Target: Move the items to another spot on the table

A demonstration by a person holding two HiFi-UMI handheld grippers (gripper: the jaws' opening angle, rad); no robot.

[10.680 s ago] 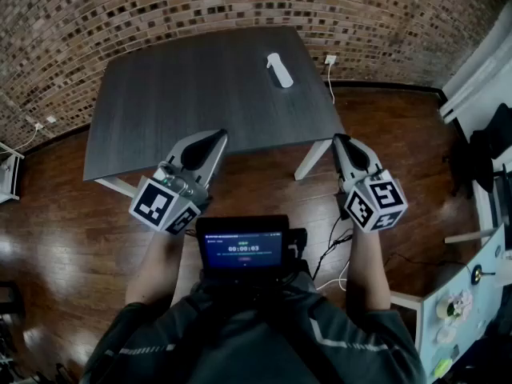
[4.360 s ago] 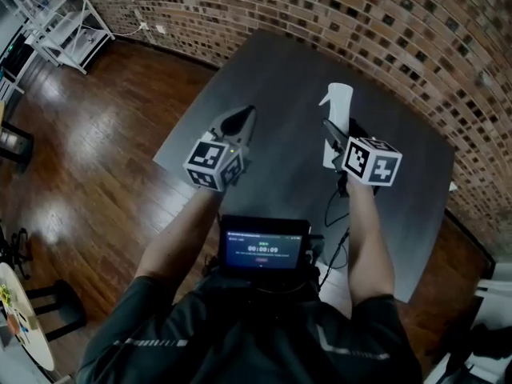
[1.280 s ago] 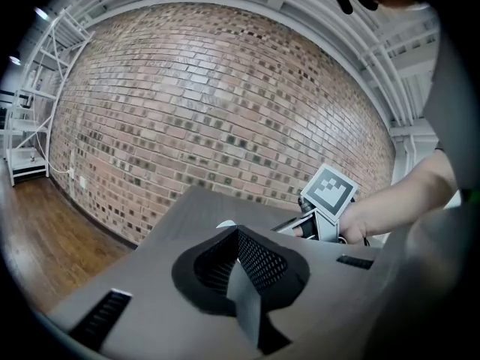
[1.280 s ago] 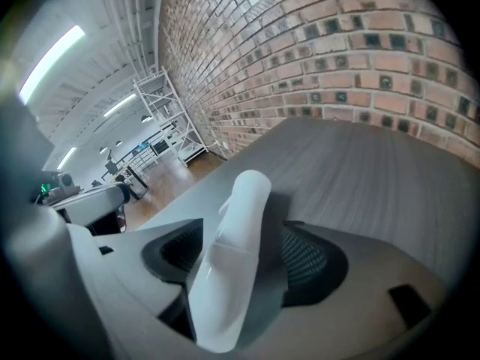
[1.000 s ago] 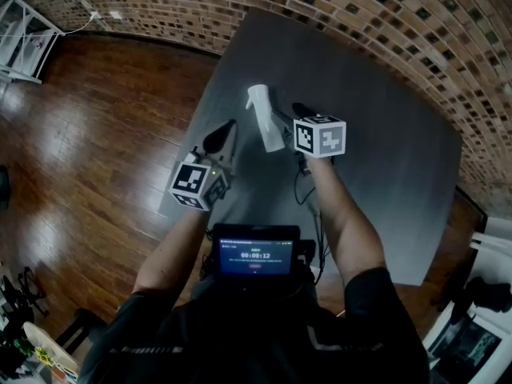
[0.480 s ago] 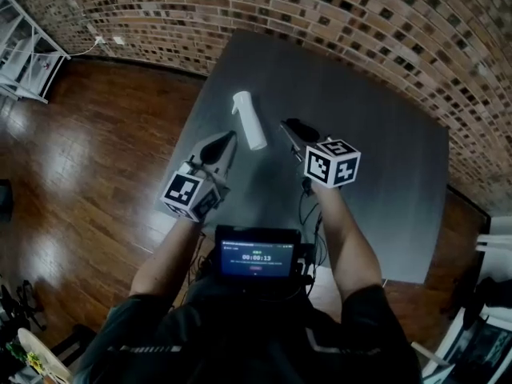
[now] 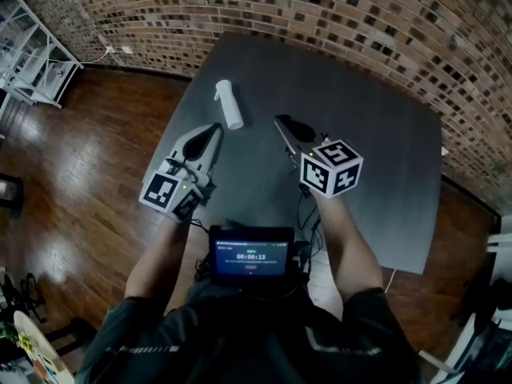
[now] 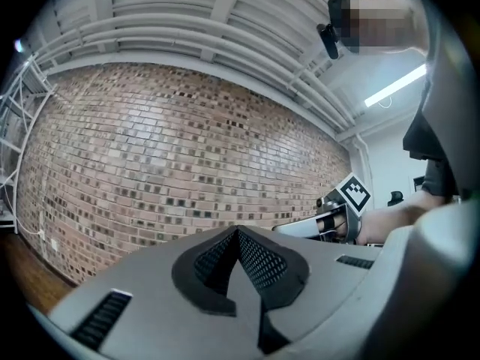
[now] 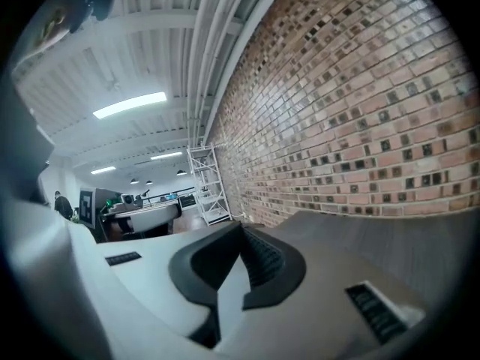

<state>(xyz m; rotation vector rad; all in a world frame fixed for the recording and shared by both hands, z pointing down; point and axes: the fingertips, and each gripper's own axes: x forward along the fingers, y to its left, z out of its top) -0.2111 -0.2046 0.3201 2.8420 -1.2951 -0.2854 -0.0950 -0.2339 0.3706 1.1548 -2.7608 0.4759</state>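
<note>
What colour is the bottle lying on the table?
The bottle is white; the head view shows it best.

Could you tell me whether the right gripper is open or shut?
Shut: the right gripper has just closed, its black padded jaws meeting, nothing between them.

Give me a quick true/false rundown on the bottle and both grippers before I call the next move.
1. The white spray bottle sits on the table, free of both grippers. True.
2. The right gripper is clamped on the bottle. False: its jaws have just closed on nothing, and it is apart from the bottle.
3. The left gripper has its jaws wide open. False: they are together and empty.
4. A brick wall runs behind the table. True.
</note>
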